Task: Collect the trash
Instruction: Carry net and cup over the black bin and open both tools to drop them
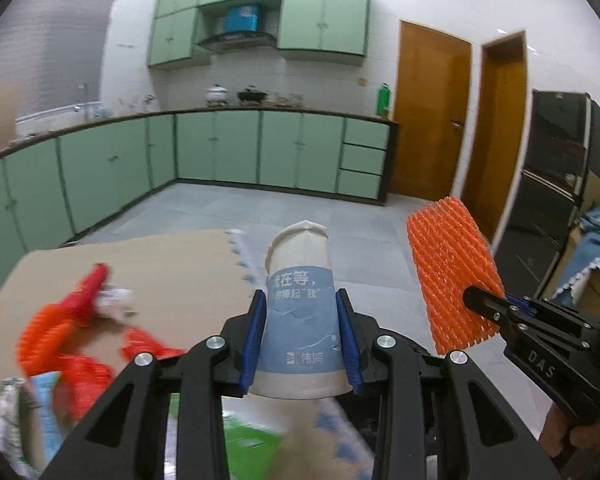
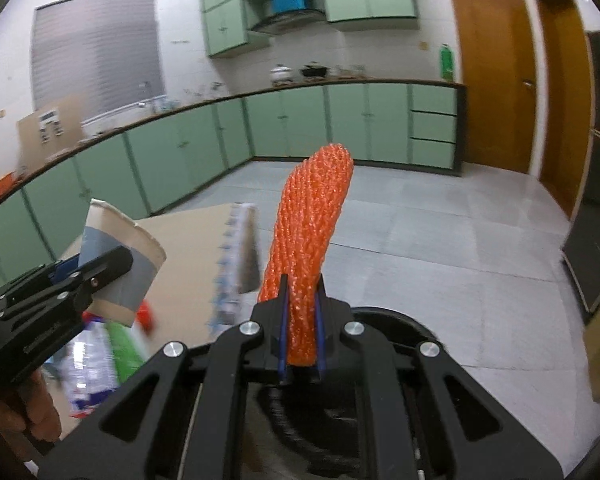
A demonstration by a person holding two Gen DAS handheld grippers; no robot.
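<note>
**Both claws loaded over kitchen floor**

Left claw (image 1: pixel 302 336) pinches a paper cup (image 1: pixel 300 312) between its blue pads, the cup lying along the fingers with its crumpled mouth pointing away and a blue printed band round its middle. To its right, the right claw (image 1: pixel 486 308) is pressed together on an orange foam net (image 1: pixel 452 276), which stands up past the fingertips. Seen from the right wrist, that claw (image 2: pixel 302 336) grips the net (image 2: pixel 310 240) near its lower end, flattened between the pads, and the left claw (image 2: pixel 108 270) shows at the left edge with the cup (image 2: pixel 120 252) tilted in it. Below and to the left lies a sheet of cardboard (image 1: pixel 172 272) carrying blurred litter: red and orange scraps (image 1: pixel 72 320), a white crumpled wad (image 1: pixel 114 300) and a green packet (image 1: pixel 248 448). Behind, green cabinets (image 1: pixel 236 148) line the walls above a grey tiled floor (image 2: pixel 440 240), with two wooden doors (image 1: pixel 428 112) on the right
</note>
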